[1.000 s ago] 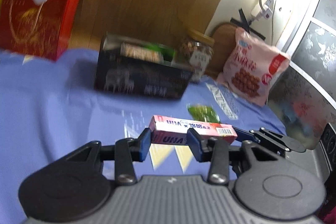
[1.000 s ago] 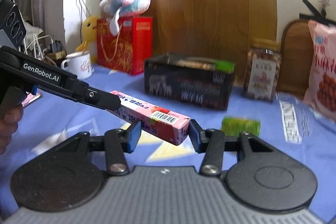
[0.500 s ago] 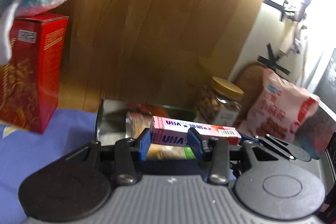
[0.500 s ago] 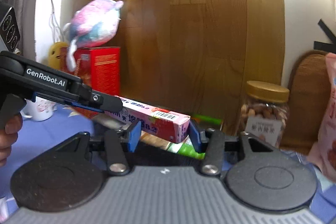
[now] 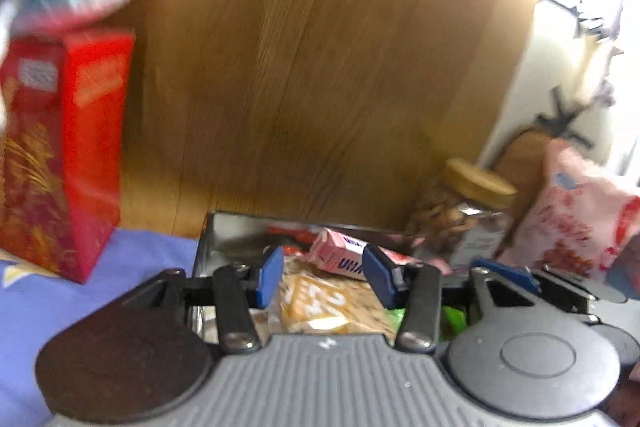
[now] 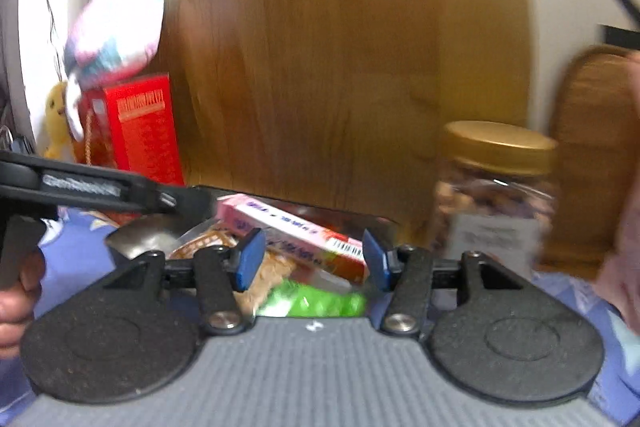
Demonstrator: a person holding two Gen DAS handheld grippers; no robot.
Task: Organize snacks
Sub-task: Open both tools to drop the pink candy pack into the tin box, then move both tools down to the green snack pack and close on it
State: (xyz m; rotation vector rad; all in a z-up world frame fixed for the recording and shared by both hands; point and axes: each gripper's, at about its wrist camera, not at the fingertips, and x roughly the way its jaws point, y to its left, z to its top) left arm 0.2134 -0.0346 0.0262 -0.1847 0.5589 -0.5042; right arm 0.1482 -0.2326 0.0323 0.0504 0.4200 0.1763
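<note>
A long pink snack box [image 5: 340, 259] lies tilted inside the open black container [image 5: 224, 231], on top of a tan packet [image 5: 320, 299] and a green packet [image 6: 312, 301]. My left gripper [image 5: 324, 277] hovers over the container with its jaws opening; a clear gap shows between its left pad and the box. My right gripper [image 6: 312, 261] is at the box's barcode end [image 6: 344, 247], jaws opening too, and the pads do not press on it. The left gripper's black arm [image 6: 100, 187] reaches in from the left of the right wrist view.
A red carton [image 5: 64, 155] with a plush toy [image 6: 116, 31] on it stands at the left. A gold-lidded jar [image 6: 496, 187] and a pink snack bag [image 5: 572, 219] stand at the right. A wooden board rises behind, blue cloth [image 5: 40, 299] below. A hand [image 6: 16, 287] holds the left gripper.
Both grippers carried the pink box forward to above the black container. Their jaws have widened, and the box has dropped from them and lies tilted in the container.
</note>
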